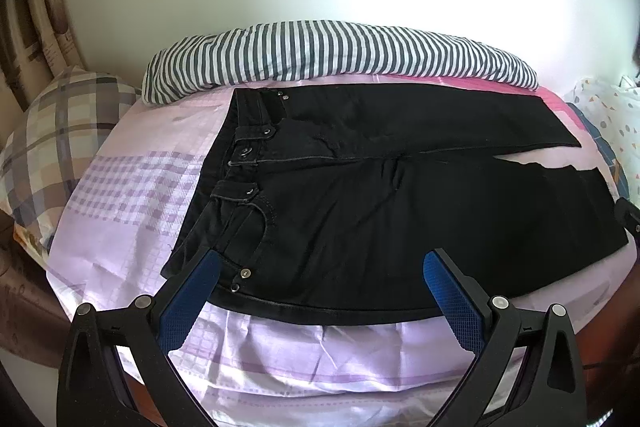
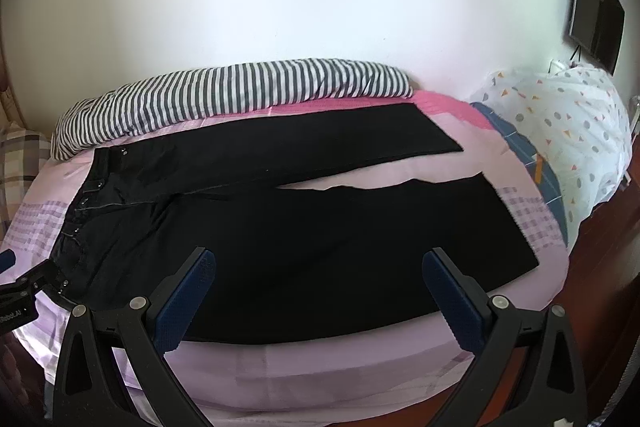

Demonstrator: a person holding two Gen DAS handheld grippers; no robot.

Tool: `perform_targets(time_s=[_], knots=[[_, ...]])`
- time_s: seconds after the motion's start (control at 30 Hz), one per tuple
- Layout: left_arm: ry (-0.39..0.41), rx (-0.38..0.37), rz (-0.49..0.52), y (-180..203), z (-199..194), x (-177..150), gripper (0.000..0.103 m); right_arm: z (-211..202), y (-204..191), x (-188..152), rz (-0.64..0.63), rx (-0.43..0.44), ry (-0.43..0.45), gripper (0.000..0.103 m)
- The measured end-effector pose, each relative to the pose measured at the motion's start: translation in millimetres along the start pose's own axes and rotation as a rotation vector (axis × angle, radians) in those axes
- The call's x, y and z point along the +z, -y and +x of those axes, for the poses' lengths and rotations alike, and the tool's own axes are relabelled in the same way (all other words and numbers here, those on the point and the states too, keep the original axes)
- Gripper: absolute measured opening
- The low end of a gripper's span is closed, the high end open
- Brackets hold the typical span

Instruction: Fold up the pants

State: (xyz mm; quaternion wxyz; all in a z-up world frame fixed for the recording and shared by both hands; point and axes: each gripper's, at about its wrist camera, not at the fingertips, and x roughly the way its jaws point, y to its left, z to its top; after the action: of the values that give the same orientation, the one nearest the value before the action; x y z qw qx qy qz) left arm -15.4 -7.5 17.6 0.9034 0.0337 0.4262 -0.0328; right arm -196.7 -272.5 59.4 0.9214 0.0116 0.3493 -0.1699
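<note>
Showing as solid black: pants (image 1: 400, 219), with small silvery rivets. Lying under them: sheet (image 1: 132, 203) in pale lilac with purple checks. Running in grey and white stripes: blanket (image 2: 224, 95). Showing beige-brown plaid: pillow (image 1: 52, 131). Wearing textured blue pads (image 2: 188, 303) on black frames: both grippers.

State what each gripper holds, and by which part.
Nothing. The left gripper and right gripper are both open above the near edge of the pants.

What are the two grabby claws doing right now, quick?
Left gripper: open, holding nothing, over the waist end of the black denim pants.
Right gripper: open, holding nothing, over the near leg.
</note>
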Motion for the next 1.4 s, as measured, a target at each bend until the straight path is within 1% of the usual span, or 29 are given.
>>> perform_targets(time_s=[0.2,0.47,0.57,0.77,0.93,1.07,1.27,1.4], knots=[[0.010,0.002,0.006,5,-4,-2,0.101,-5,11,-2,0.007,0.005,0.000,0.103],[0.004,0.003,-0.003,11,-7,-3,0.101,-10,23,-6,0.018,0.000,0.017,0.103],[-0.003,0.007,-0.002,13,-6,-4,0.101,-9,25,-8,0.024,0.004,0.010,0.103],[-0.021,0.009,0.004,18,-2,-8,0.101,-5,23,-9,0.002,0.009,-0.010,0.103],[-0.028,0.007,0.013,22,0,-11,0.101,-6,19,-11,-0.022,0.008,-0.007,0.103],[-0.036,0.004,0.010,24,1,-14,0.101,-4,20,-12,-0.018,0.009,-0.016,0.103],[-0.044,-0.011,0.050,37,3,-18,0.101,-2,24,-13,0.000,0.016,-0.028,0.103],[-0.049,-0.020,0.057,41,3,-18,0.101,-2,23,-13,-0.008,0.013,-0.030,0.103]])
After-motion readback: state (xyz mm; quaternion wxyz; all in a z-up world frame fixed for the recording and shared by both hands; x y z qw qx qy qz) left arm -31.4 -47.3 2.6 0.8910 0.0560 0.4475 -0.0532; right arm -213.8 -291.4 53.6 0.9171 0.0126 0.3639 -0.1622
